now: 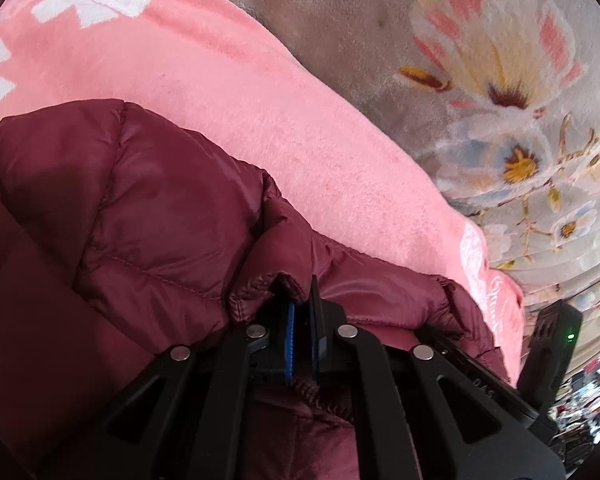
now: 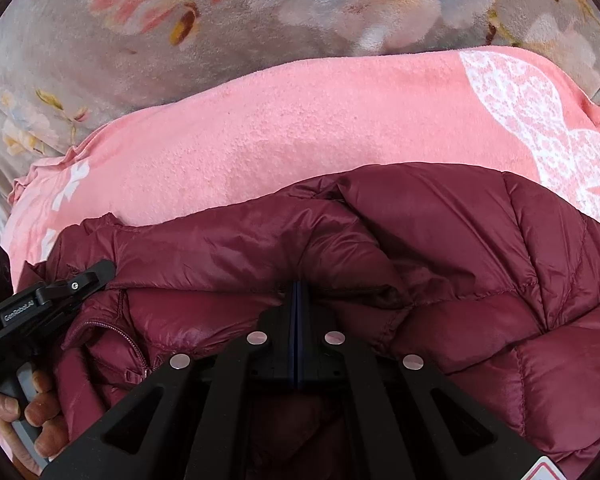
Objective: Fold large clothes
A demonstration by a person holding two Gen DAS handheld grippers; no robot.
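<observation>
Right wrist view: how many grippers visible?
2. The right gripper at bottom centre, jaws together on the maroon jacket; the left gripper at the left edge, held in a hand.

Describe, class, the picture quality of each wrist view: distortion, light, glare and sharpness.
Left wrist view: fisheye bends the pink blanket edge, dark corners frame the image, soft even light, mild sheen on the maroon puffer jacket, the left gripper slightly soft. Right wrist view: same curved distortion, glossy highlights on the jacket, the floral blanket blurred at top.
</observation>
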